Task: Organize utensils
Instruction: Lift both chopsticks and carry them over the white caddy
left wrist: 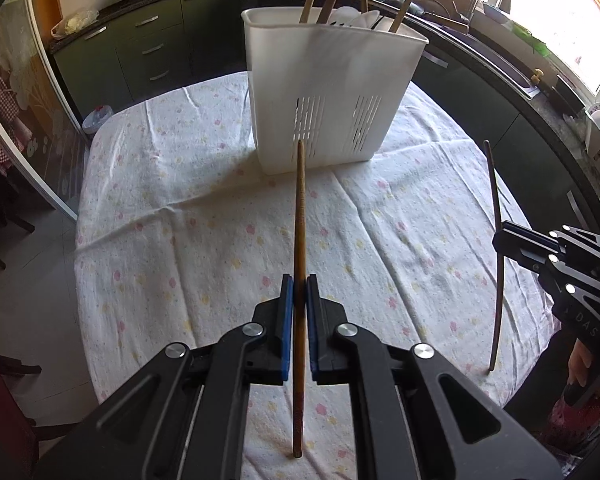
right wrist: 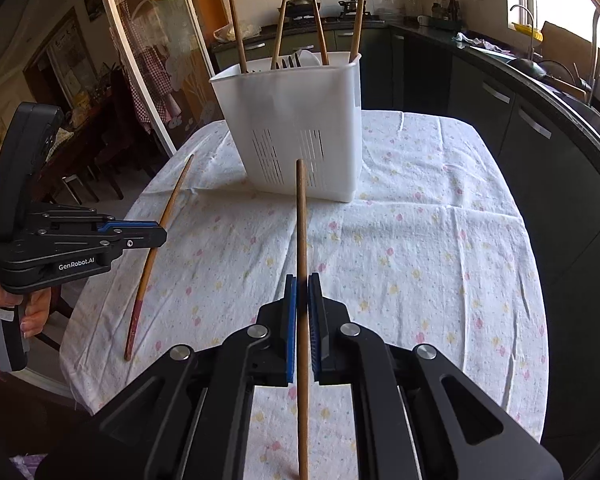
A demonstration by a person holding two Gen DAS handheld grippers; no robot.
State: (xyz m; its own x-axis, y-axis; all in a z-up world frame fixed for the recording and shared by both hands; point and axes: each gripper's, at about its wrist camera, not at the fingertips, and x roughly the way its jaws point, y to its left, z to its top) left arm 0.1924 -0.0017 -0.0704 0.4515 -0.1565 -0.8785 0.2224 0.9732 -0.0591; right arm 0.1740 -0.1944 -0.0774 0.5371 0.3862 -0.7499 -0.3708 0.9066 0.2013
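Observation:
A white slotted utensil holder stands on the table at the far side, with several wooden chopsticks and pale utensils in it; it also shows in the right wrist view. My left gripper is shut on a brown chopstick, held upright above the cloth short of the holder. My right gripper is shut on another brown chopstick, also upright. Each gripper shows in the other's view: the right gripper with its chopstick, the left gripper with its chopstick.
The table carries a white flowered cloth. Dark kitchen cabinets and a counter with a sink run behind and to the right. A glass sliding door and chairs stand at the left.

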